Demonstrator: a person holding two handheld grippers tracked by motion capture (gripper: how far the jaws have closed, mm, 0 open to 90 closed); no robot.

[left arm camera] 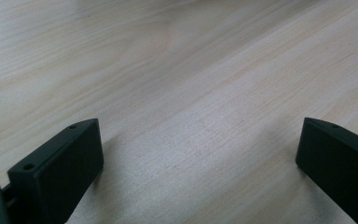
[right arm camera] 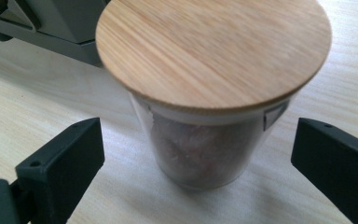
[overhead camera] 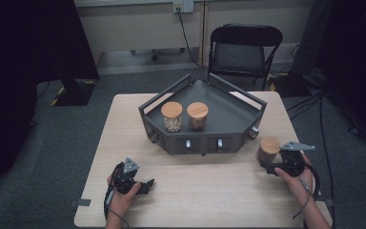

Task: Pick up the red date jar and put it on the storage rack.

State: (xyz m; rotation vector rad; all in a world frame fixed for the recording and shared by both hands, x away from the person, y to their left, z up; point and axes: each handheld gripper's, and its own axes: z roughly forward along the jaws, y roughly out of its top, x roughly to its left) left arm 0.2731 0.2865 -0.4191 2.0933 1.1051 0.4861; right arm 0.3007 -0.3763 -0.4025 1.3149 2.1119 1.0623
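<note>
Grasping the jar [right arm camera: 205, 121] well is the step in hand, as I judge it. The jar stands upright on the table [overhead camera: 195, 191], at the right side, just beside the front right corner of the grey tray [overhead camera: 228, 114]. It has clear walls, a dark filling and a flat wooden lid [right arm camera: 214, 51] that is wider than the body.

The right gripper [right arm camera: 198, 158] is around the jar with the jaws wide apart; in the right gripper view one jaw stands on each side of the body, and a gap remains on both sides, so nothing is held yet. The jaws are below the lid, at the height of the glass. I think this is the good place: to close on the body, not on the lid, because the lid may only rest on top and could come off. The jar looks a little nearer to the left jaw in that view, so it is better to center the gripper first; otherwise one jaw touches first and pushes the jar sideways. Close slowly, since glass is smooth and may slip, and lift it straight up before any move toward the tray, so it clears the rail.

Two other jars [overhead camera: 185, 116] already stand inside the tray, at its left part, so free floor remains to their right.

The left gripper [left arm camera: 198, 154] rests low over the bare table near the person, its jaws also wide and empty.
</note>
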